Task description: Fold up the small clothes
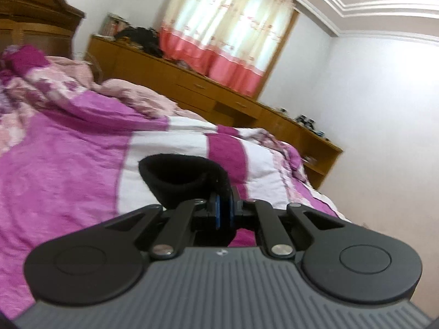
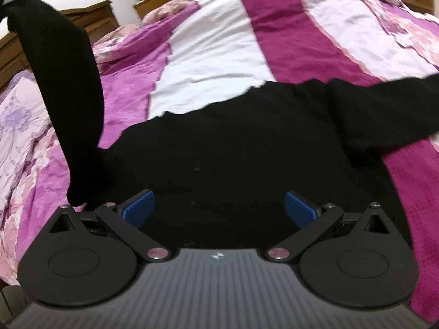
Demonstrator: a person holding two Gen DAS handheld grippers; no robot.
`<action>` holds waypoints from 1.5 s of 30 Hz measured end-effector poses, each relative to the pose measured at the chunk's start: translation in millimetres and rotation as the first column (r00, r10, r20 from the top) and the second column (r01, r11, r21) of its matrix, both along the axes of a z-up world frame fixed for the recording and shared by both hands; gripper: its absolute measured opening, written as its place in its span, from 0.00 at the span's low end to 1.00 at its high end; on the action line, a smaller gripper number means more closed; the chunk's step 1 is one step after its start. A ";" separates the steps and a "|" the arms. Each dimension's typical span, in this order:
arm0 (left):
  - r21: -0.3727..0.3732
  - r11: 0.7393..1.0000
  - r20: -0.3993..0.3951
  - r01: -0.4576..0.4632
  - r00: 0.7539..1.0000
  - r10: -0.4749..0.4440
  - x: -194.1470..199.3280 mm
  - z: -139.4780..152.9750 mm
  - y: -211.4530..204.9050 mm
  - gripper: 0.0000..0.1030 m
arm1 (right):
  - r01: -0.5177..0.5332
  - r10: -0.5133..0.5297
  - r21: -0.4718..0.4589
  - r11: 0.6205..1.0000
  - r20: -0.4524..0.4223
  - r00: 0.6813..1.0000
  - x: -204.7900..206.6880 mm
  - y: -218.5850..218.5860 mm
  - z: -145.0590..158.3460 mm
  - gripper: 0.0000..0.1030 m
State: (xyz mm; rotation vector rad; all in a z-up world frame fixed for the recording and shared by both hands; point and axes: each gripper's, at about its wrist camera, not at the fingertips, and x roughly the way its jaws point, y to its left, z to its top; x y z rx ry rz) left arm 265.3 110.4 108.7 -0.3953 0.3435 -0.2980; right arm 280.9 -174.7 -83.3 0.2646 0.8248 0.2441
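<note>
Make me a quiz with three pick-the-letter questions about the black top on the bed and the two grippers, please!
1. Where does the body of the black top lie?
A. On the wooden dresser
B. On the bed cover
C. On the floor

2. What colour are the pads on the right gripper?
A. Blue
B. Red
C. Yellow

3. What is the left gripper doing?
A. Open, holding nothing
B. Shut on the curtain
C. Shut on a sleeve

Answers:
1 B, the top is spread on the purple and white bed cover.
2 A, both pads show blue ribbed faces.
3 C, its fingers are closed together on the sleeve, and the right wrist view shows that sleeve lifted up off the bed.
</note>
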 end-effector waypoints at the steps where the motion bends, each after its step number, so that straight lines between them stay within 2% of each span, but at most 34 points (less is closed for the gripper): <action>1: 0.010 1.000 0.002 0.012 1.000 -0.012 3.1 -2.1 -10.2 0.08 | 0.010 -0.010 0.000 1.000 -0.003 1.000 -0.7 -6.5 -1.1 1.00; 6: 0.024 0.998 -0.017 0.059 0.998 -0.058 20.1 -30.3 -45.9 0.08 | 0.048 -0.049 -0.013 0.999 -0.009 0.999 -8.8 -36.4 -5.7 1.00; 9: 0.013 0.997 -0.076 0.079 0.994 -0.078 30.1 -53.7 -63.4 0.08 | 0.075 -0.076 -0.022 0.997 -0.018 0.997 -10.2 -53.6 -8.7 1.00; 12: 0.009 0.994 -0.102 0.112 0.989 -0.110 32.7 -70.5 -83.0 0.08 | 0.108 -0.108 -0.024 0.994 -0.022 0.994 -9.1 -68.6 -9.3 1.00; 17: 0.093 0.986 -0.123 0.139 0.984 -0.127 37.4 -89.7 -112.8 0.09 | 0.130 -0.131 -0.017 0.991 -0.009 0.991 -11.0 -81.4 -6.2 1.00; 20: 0.119 0.980 -0.146 0.158 0.979 -0.140 47.5 -104.3 -124.8 0.09 | 0.129 -0.129 -0.013 0.992 -0.017 0.991 -10.7 -83.3 -8.5 1.00; 24: 0.130 0.976 -0.223 0.175 0.964 -0.143 61.2 -123.7 -135.5 0.11 | 0.126 -0.126 -0.013 0.992 -0.026 0.992 -11.9 -84.0 -11.9 1.00; 27: 0.126 0.974 -0.212 0.191 0.964 -0.162 58.2 -126.7 -138.5 0.35 | 0.135 -0.135 -0.019 0.991 -0.030 0.990 -14.0 -86.3 -13.4 1.00; 28: 0.128 0.973 -0.206 0.193 0.965 -0.164 56.8 -125.7 -139.3 0.46 | 0.140 -0.140 -0.021 0.990 -0.031 0.990 -14.5 -87.5 -13.9 1.00; 29: 0.132 0.973 -0.201 0.191 0.966 -0.162 55.5 -124.0 -140.1 0.51 | 0.144 -0.145 -0.022 0.989 -0.032 0.989 -14.8 -88.4 -14.3 1.00; 36: 0.155 0.977 -0.198 0.146 0.973 -0.114 51.6 -113.7 -123.8 0.53 | 0.147 -0.147 -0.018 0.989 -0.027 0.989 -16.8 -86.5 -11.5 1.00; 45: 0.195 0.980 -0.215 0.029 0.977 0.014 36.7 -113.7 -62.4 0.54 | 0.111 -0.112 -0.021 0.994 -0.037 0.993 -12.1 -70.3 -14.4 1.00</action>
